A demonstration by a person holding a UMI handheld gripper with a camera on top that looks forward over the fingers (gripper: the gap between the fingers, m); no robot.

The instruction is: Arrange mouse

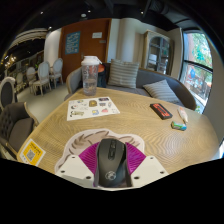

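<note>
A black computer mouse (111,161) sits between my gripper's (111,165) two fingers, its scroll wheel facing up and its nose pointing ahead. The magenta pads (87,158) press against both of its sides, so the gripper is shut on the mouse. The mouse is held just above the near edge of the round wooden table (130,125). The white finger bodies show at either side of the mouse.
A paper sheet with printed pictures (93,108) lies at the table's middle, with a clear bottle (90,76) beyond it. A dark flat box (160,110) and a small green item (179,125) lie to the right. A yellow card (32,152) lies left. Sofa and chairs stand behind.
</note>
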